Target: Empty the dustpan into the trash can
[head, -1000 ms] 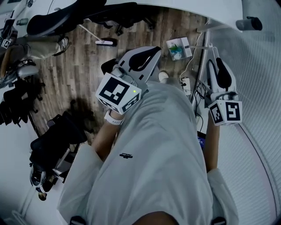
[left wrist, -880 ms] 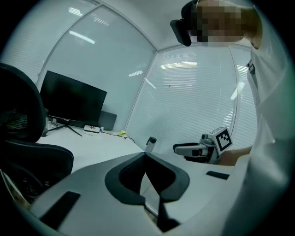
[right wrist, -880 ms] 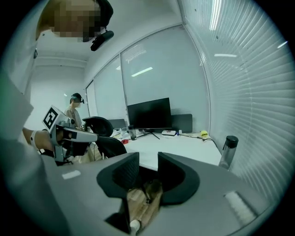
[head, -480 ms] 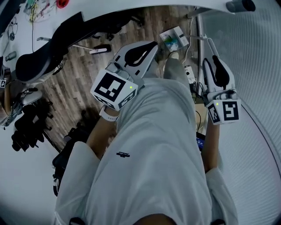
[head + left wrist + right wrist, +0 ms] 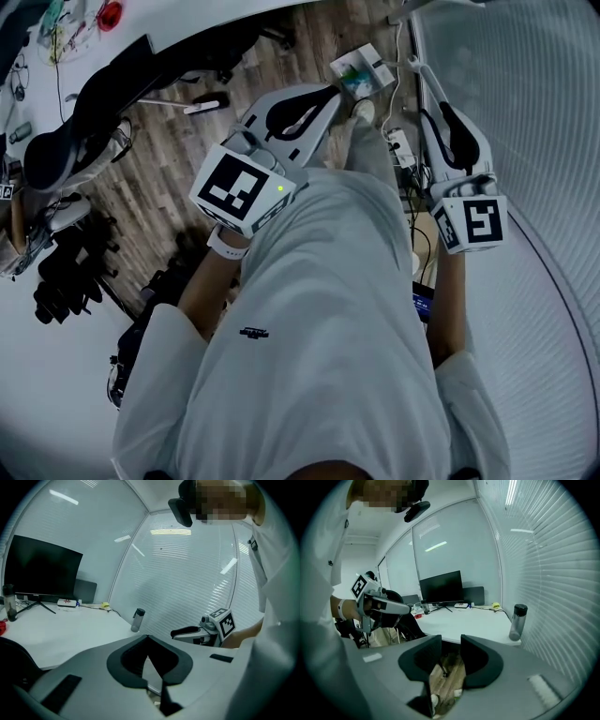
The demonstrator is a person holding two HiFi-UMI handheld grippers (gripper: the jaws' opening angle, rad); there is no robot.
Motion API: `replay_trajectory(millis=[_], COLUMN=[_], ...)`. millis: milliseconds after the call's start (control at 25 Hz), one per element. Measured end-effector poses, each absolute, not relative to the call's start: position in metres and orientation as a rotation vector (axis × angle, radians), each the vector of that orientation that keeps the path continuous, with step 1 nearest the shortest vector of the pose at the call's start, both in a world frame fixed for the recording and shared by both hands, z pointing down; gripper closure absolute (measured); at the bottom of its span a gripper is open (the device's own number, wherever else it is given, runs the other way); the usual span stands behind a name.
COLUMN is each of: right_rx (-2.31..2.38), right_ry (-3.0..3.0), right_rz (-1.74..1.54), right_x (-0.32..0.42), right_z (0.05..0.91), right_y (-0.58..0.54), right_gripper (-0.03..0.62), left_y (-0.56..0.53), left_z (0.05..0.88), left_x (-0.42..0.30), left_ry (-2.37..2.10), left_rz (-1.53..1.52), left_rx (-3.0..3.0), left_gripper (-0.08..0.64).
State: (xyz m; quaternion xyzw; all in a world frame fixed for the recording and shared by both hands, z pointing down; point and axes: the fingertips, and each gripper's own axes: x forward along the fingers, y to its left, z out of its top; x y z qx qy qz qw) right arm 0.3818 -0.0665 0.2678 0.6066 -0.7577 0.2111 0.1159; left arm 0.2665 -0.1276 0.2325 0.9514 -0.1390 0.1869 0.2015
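Jaws of the left gripper (image 5: 314, 103) are seen from above in the head view, pressed together with nothing between them, held out over a wooden floor (image 5: 169, 159). To the right, the right gripper (image 5: 445, 127) is held beside ribbed blinds (image 5: 525, 112). On the floor just beyond the left gripper, a small white container (image 5: 364, 73) with teal contents is seen, and further left a long white handle with a dark end (image 5: 202, 105) is lying near an office chair (image 5: 84, 131). Whether either of these is the trash can or the dustpan cannot be told.

From the left gripper view, the dark pads are shown meeting at their tips, empty. Beyond them a white tabletop (image 5: 70, 630) is seen, on which a dark monitor (image 5: 40, 569) and a bottle (image 5: 137, 619) are standing well apart, with the other gripper held to the right.

From the right gripper view, the jaws are shown spread partway, and nothing is pinched. Only floor with a few small pale items, too small to identify, is seen through the gap.
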Motion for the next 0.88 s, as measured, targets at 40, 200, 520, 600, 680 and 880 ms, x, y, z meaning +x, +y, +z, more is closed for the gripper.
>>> replay_trajectory(millis=[40, 200, 520, 600, 680, 880], right_rx=[1.762, 1.743, 1.643, 1.589, 1.520, 1.410], right_ry=[-2.216, -2.195, -2.119, -2.098, -2.095, -2.085], right_rz=[0.610, 0.646, 0.657, 0.670, 0.700, 0.704], right_x=[0.386, 0.403, 0.426, 0.430, 0.431, 0.432], right_z=[0.270, 0.288, 0.341, 0.357, 0.374, 0.412], right_y=[-0.066, -0.066, -0.069, -0.072, -0.074, -0.085], right_gripper=[0.468, 0.449, 0.412, 0.382, 0.370, 0.340], left_y=[-0.125, -0.118, -0.107, -0.107, -0.107, -0.111], left_z=[0.235, 0.246, 0.279, 0.290, 0.300, 0.329], left_x=[0.271, 0.286, 0.305, 0.308, 0.312, 0.323], left_ry=[-0.385, -0.389, -0.413, -0.429, -0.455, -0.488], left_rz=[0.527, 0.554, 0.604, 0.616, 0.616, 0.628], left_rx=[2.653, 2.653, 2.589, 2.574, 2.568, 2.547], left_gripper=[0.552, 0.552, 0.552, 0.552, 0.552, 0.552])
